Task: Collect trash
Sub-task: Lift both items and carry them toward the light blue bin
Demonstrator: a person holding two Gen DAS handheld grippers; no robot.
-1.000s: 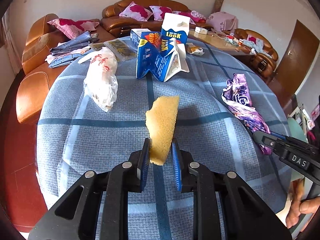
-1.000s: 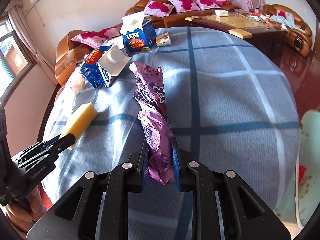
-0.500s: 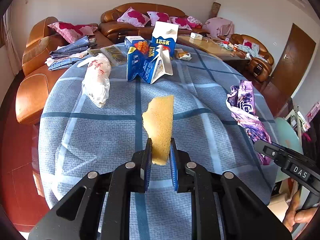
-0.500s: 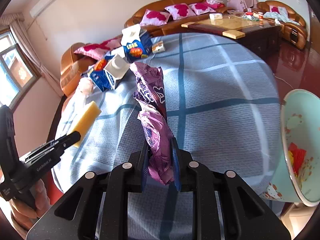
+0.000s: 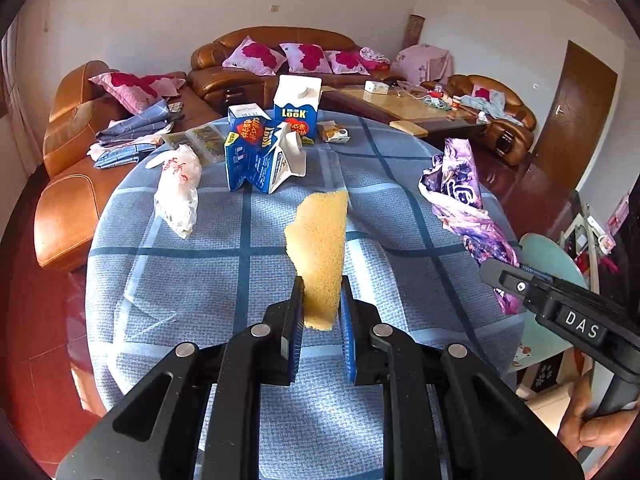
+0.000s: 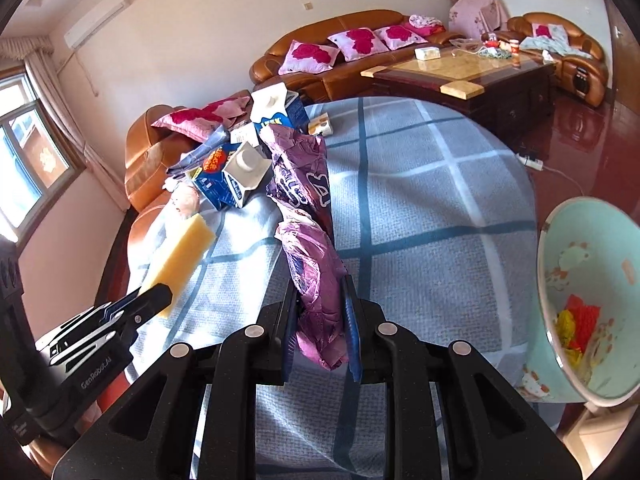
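My left gripper [image 5: 320,312] is shut on a yellow sponge [image 5: 320,240], which stands up above the round table [image 5: 200,280]. The same sponge [image 6: 180,256] shows at the left of the right wrist view, sticking out of the left gripper [image 6: 154,294]. My right gripper [image 6: 320,312] is shut on a crumpled purple wrapper [image 6: 308,216] lifted off the cloth; that wrapper [image 5: 460,196] hangs at the right in the left wrist view. A mint green trash bin [image 6: 592,296] holding red and yellow scraps stands past the table's right edge.
Blue milk cartons [image 5: 264,156], a white plastic bag [image 5: 178,188] and a small snack pack [image 5: 334,132] lie at the table's far side. Brown sofas [image 5: 256,68] and a coffee table [image 6: 460,72] stand behind. A hand [image 5: 592,432] grips the right handle.
Both grippers have risen and drawn back from the table with the sponge and the wrapper held. The green bin has come into the right wrist view.
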